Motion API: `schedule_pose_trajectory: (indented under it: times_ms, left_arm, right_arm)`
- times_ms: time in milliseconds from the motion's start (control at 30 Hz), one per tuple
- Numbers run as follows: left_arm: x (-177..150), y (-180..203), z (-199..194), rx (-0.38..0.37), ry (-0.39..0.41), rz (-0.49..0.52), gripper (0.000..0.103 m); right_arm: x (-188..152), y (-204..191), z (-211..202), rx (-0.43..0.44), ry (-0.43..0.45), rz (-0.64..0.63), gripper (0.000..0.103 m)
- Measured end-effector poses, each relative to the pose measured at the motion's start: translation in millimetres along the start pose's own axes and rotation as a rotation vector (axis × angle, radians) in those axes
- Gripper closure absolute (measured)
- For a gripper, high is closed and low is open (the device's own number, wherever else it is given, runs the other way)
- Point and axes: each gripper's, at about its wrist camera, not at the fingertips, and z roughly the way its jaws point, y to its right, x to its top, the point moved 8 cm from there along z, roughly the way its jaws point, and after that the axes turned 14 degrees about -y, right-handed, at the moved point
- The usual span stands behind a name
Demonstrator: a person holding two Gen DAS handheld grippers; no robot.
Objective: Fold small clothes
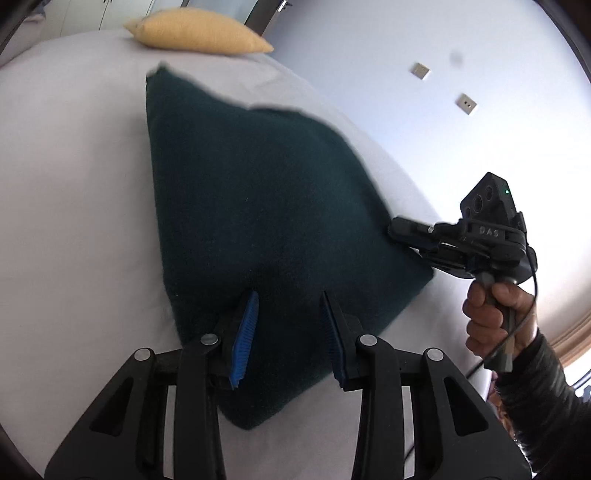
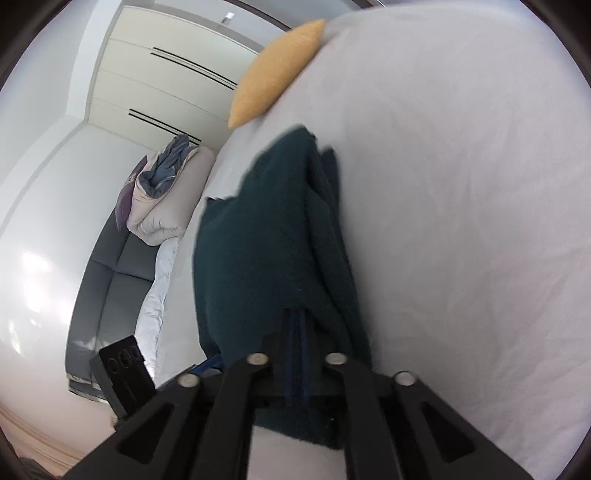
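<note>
A dark green knitted garment [image 1: 258, 221] lies folded on the white bed sheet [image 1: 74, 184]. My left gripper [image 1: 290, 302] is open, its blue pads [image 1: 245, 332] just above the garment's near part, holding nothing. My right gripper [image 1: 400, 230] is shut on the garment's right edge; a hand holds its handle. In the right wrist view the right gripper [image 2: 299, 317] pinches a layer of the green garment [image 2: 258, 240], which is lifted and drapes away from the jaws.
A yellow cushion [image 1: 199, 31] lies at the far end of the bed; it also shows in the right wrist view [image 2: 277, 70]. A grey sofa [image 2: 110, 288] with piled bedding [image 2: 162, 192] stands beside the bed. White wardrobe doors and a wall are behind.
</note>
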Motion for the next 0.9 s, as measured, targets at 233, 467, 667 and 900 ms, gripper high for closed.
schedule_pose_trajectory:
  times_ms: [233,467,667,900]
  left_arm:
    - [34,-45,-62,0.024,0.209,-0.165,0.0]
    - [49,-74,20,-0.038,-0.081,-0.303,0.0]
    - [53,-68,25,-0.106,-0.133,-0.32,0.05]
    - [23,-47,-28,-0.016,-0.081,-0.274,0.067]
  right_arm:
    - [39,4,-7,-0.073,0.016,0.01,0.022]
    - [53,16,45,-0.067,-0.117,0.038,0.023]
    - [57,12,70,-0.136,-0.19,0.038,0.062]
    - [31,-49,50,-0.265,-0.123,-0.107,0.077]
